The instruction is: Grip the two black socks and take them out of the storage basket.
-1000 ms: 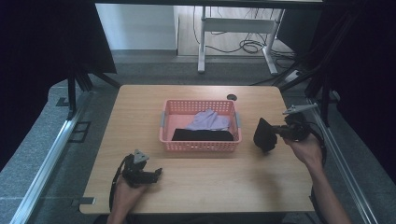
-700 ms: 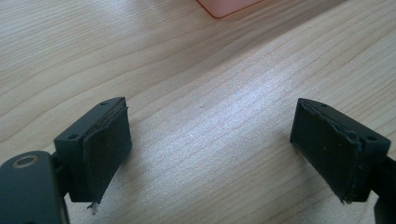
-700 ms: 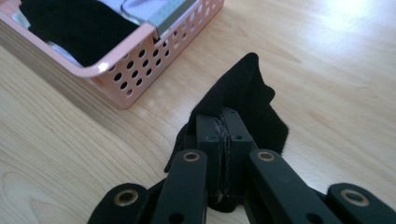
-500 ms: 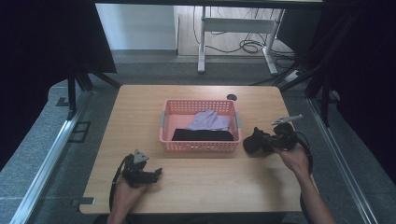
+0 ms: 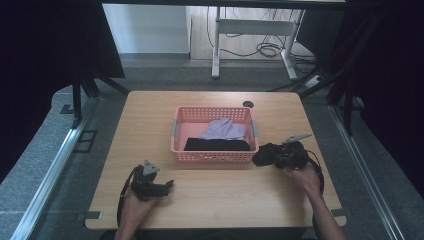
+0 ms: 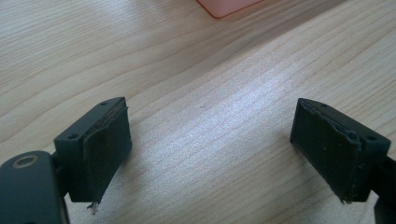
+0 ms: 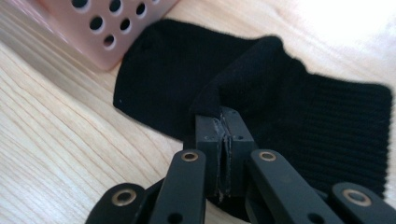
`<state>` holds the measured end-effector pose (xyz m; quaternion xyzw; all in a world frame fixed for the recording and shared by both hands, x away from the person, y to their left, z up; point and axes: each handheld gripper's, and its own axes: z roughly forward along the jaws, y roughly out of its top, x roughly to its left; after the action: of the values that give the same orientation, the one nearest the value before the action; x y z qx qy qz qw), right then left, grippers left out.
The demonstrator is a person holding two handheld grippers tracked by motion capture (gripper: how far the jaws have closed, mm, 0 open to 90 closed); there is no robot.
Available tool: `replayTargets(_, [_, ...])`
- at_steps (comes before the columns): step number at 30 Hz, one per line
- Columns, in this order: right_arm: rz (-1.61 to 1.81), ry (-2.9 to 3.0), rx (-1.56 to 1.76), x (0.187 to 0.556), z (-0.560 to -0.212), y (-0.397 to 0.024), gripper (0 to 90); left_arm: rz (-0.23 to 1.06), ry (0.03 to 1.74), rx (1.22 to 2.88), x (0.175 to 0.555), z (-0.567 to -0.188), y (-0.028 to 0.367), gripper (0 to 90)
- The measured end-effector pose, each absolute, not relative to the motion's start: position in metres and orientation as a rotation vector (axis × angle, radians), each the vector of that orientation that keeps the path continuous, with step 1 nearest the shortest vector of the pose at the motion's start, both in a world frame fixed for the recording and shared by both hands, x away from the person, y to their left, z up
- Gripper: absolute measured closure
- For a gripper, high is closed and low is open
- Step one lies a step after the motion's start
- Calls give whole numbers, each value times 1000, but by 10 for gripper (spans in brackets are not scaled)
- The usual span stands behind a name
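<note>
A black knitted sock (image 7: pixel 280 88) lies on the wooden table just right of the pink basket (image 5: pixel 214 156), seen in the high view as a dark bundle, the sock (image 5: pixel 264 154). My right gripper (image 7: pixel 223 117) is shut on a fold of that sock, which spreads flat on the wood around the jaws; from above, the right gripper (image 5: pixel 285 156) sits low by the basket's front right corner. My left gripper (image 5: pixel 167 185) rests near the table's front left, held by a hand. Its jaws stand wide apart over bare wood, the left gripper (image 6: pixel 210 140) open with nothing between them.
The basket holds a lilac cloth (image 5: pixel 223 129) and a black garment (image 5: pixel 216 144). A small dark round spot (image 5: pixel 247 104) marks the table behind the basket. A corner of the basket (image 6: pixel 226 5) shows ahead of the left jaws. A white desk frame (image 5: pixel 250 30) stands beyond the table.
My right gripper has come down and leftward with the black sock, from above the table's right side to the tabletop beside the basket. The left gripper has stayed put.
</note>
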<state>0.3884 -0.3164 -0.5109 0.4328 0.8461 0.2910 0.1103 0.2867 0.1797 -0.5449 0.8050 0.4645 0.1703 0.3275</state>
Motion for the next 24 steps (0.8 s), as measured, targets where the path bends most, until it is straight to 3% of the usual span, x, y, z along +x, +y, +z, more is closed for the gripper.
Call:
replayTargets(10, [869,2468,1248,383,-493,-317,787,445,1219,2105,287,-545,179,121])
replayTargets(24, [853,2428,1192,374,-461,-314,583,445,1220,2105,286,-545,179,121])
